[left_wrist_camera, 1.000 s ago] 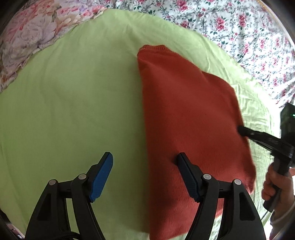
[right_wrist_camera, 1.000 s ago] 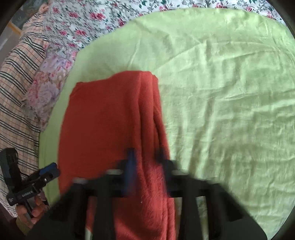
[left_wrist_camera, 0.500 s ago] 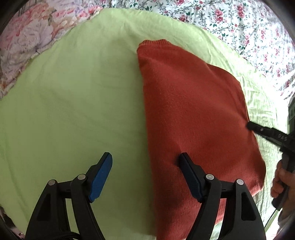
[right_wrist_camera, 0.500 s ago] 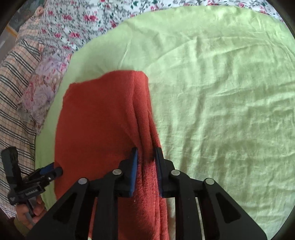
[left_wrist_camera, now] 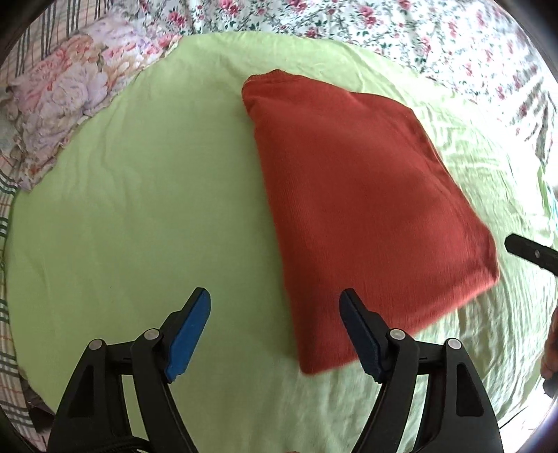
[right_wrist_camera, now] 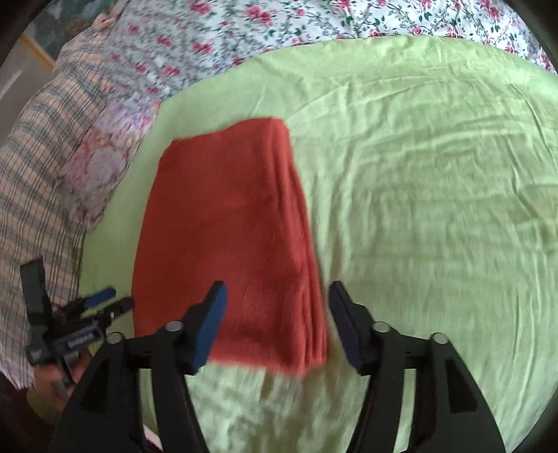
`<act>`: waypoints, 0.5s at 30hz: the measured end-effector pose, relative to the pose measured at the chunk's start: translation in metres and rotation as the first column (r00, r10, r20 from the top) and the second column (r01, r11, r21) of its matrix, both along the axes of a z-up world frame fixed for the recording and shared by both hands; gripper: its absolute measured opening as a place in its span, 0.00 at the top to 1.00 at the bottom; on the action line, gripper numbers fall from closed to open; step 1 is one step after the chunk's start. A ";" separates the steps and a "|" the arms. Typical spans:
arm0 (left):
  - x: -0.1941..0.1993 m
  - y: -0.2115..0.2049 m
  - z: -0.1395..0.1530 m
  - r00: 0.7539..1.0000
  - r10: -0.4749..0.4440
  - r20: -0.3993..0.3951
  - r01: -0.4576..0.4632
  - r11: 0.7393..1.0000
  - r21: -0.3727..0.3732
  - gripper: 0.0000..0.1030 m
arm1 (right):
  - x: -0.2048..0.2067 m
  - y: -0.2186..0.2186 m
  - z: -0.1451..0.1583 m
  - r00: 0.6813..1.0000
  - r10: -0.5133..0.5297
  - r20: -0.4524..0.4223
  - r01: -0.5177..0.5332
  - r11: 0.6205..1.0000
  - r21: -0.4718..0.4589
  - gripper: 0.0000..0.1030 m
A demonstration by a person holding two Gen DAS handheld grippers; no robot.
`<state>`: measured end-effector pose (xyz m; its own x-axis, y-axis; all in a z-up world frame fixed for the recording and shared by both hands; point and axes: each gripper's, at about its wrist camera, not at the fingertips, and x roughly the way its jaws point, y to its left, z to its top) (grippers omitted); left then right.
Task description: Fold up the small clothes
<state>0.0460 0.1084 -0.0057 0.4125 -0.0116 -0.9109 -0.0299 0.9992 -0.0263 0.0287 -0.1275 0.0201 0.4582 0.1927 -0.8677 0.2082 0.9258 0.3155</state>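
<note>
A rust-red knitted garment [left_wrist_camera: 359,202] lies folded into a flat oblong on a light green sheet [left_wrist_camera: 139,209]. It also shows in the right wrist view [right_wrist_camera: 230,230]. My left gripper [left_wrist_camera: 275,331] is open and empty, above the garment's near left edge. My right gripper [right_wrist_camera: 275,320] is open and empty, its jaws either side of the garment's near right corner. The left gripper shows at the left edge of the right wrist view [right_wrist_camera: 101,303]. One black finger of the right gripper shows at the right edge of the left wrist view [left_wrist_camera: 530,249].
The green sheet [right_wrist_camera: 436,209] covers a bed with a floral cover [right_wrist_camera: 279,24] behind it. A floral pillow [left_wrist_camera: 62,101] and a plaid cloth [right_wrist_camera: 35,167] lie to the left.
My right gripper was shut on the garment's right edge and has opened and let go. Both grippers have drawn back toward me. The garment now lies flat.
</note>
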 end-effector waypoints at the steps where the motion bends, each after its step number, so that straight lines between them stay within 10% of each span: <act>1: -0.007 -0.002 0.000 1.000 -0.011 0.007 0.011 1.000 0.014 0.20 | -0.007 0.006 0.001 1.000 0.014 0.001 -0.014 1.000 -0.010 0.31; 15: -0.074 -0.018 -0.010 0.990 -0.144 0.008 0.141 0.981 0.135 0.17 | -0.067 0.060 -0.017 0.987 0.148 -0.056 -0.154 0.980 -0.125 0.17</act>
<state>-0.0283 0.0908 -0.0157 0.4314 0.0504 -0.9008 0.1125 0.9877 0.1091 -0.0385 -0.0678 0.0028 0.3913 0.1426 -0.9091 0.0743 0.9798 0.1857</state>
